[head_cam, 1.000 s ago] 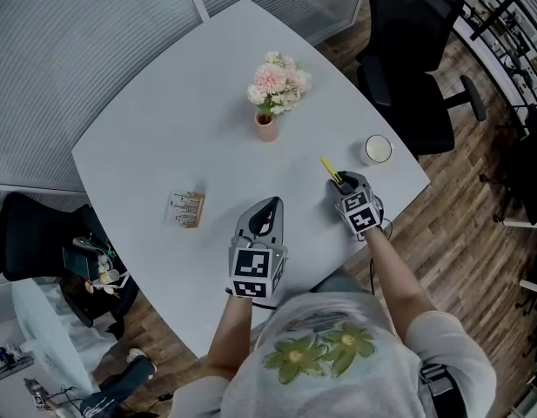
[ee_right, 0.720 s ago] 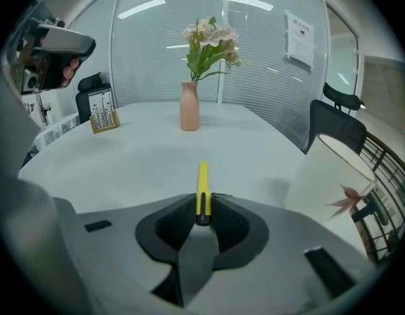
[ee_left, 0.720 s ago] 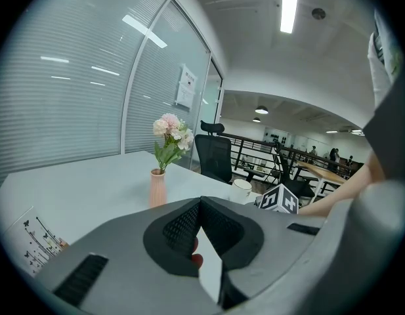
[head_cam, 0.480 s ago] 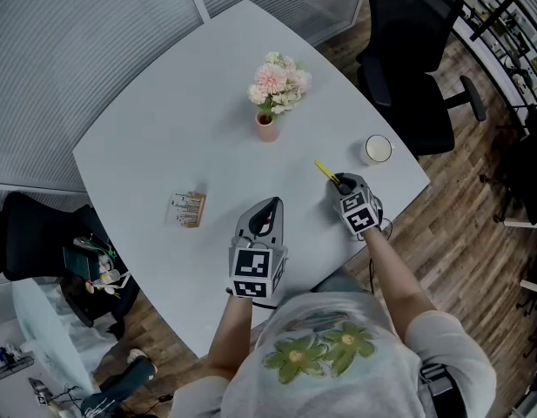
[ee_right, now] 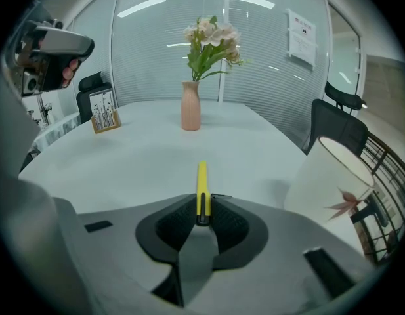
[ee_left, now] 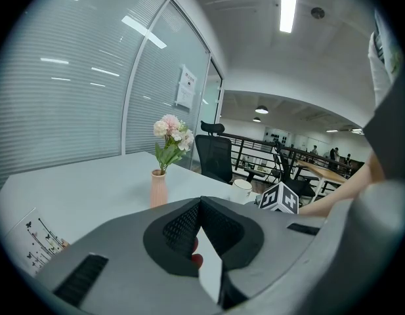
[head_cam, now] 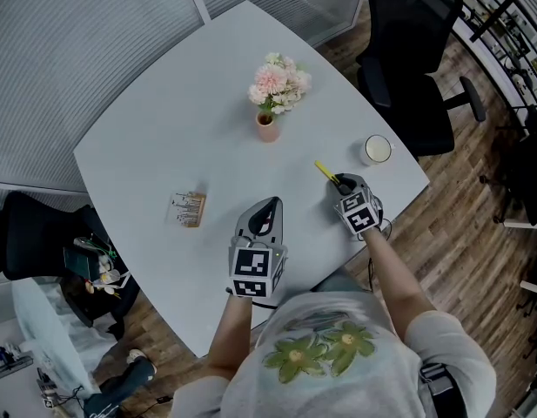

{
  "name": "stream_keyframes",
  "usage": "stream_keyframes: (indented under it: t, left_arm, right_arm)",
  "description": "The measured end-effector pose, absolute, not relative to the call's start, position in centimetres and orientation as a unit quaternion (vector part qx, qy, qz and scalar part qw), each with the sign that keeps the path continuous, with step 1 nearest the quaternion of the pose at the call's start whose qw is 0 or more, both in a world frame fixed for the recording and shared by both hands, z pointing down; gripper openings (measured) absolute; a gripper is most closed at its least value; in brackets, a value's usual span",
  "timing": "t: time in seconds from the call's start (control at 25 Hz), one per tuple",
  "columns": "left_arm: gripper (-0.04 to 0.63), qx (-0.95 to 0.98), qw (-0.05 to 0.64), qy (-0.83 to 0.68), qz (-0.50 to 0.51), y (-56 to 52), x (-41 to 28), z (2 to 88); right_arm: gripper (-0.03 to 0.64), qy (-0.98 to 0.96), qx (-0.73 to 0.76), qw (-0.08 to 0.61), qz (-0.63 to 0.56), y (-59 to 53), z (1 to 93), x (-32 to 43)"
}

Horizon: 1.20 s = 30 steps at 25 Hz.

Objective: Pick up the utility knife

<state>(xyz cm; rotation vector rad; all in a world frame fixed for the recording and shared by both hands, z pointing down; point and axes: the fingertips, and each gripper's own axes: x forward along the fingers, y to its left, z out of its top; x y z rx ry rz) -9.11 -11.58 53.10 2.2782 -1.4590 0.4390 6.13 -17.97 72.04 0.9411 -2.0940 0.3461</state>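
Observation:
A slim yellow utility knife (ee_right: pixel 201 182) lies on the white table (head_cam: pixel 164 129) near its right edge, pointing away from me. My right gripper (ee_right: pixel 202 205) is shut on the knife's near end; its jaws have just been closing with the knife between them. In the head view the yellow utility knife (head_cam: pixel 325 171) sticks out up-left of the right gripper (head_cam: pixel 342 184). My left gripper (head_cam: pixel 268 205) rests over the table's front middle, left of the knife. Seen from its own camera, the left gripper (ee_left: pixel 201 203) is shut and holds nothing.
A pink vase of flowers (head_cam: pixel 267 127) stands mid-table. A white cup (head_cam: pixel 378 150) sits just right of the knife, close to the table edge. A small card stand (head_cam: pixel 187 209) is at the left. A black office chair (head_cam: pixel 407 68) stands beyond the table's right corner.
The right gripper's jaws closed onto the knife, and the knife's far tip swung slightly to the left. Both hands stayed where they were.

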Motion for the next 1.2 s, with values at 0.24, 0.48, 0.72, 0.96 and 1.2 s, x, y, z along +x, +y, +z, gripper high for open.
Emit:
stream_keyframes:
  t: [0.24, 0.48, 0.72, 0.96, 1.2]
  left_arm:
    - [0.003, 0.814, 0.199, -0.523, 0.156, -11.5, -9.0, 53.0]
    - [0.003, 0.814, 0.197, -0.525, 0.153, -11.5, -8.9, 52.7]
    - [0.002, 0.814, 0.194, -0.527, 0.152, -11.3, -8.9, 52.4]
    - [0.003, 0.814, 0.190, -0.528, 0.151, -11.1, -8.5, 52.0]
    - [0.003, 0.814, 0.188, -0.528, 0.154, -10.8, -8.3, 51.8]
  right_arm:
    - [0.067, -0.831, 0.367, 0.398, 0.129, -18.0, 71.6, 6.0]
    - [0.067, -0.837, 0.365, 0.387, 0.127, -18.0, 70.8, 5.6]
    - [0.067, -0.844, 0.359, 0.381, 0.119, -18.0, 70.1, 5.4]
    - [0.067, -0.850, 0.358, 0.369, 0.115, -17.9, 69.4, 5.6]
    - [0.067, -0.853, 0.357, 0.361, 0.118, -17.7, 68.1, 5.5]
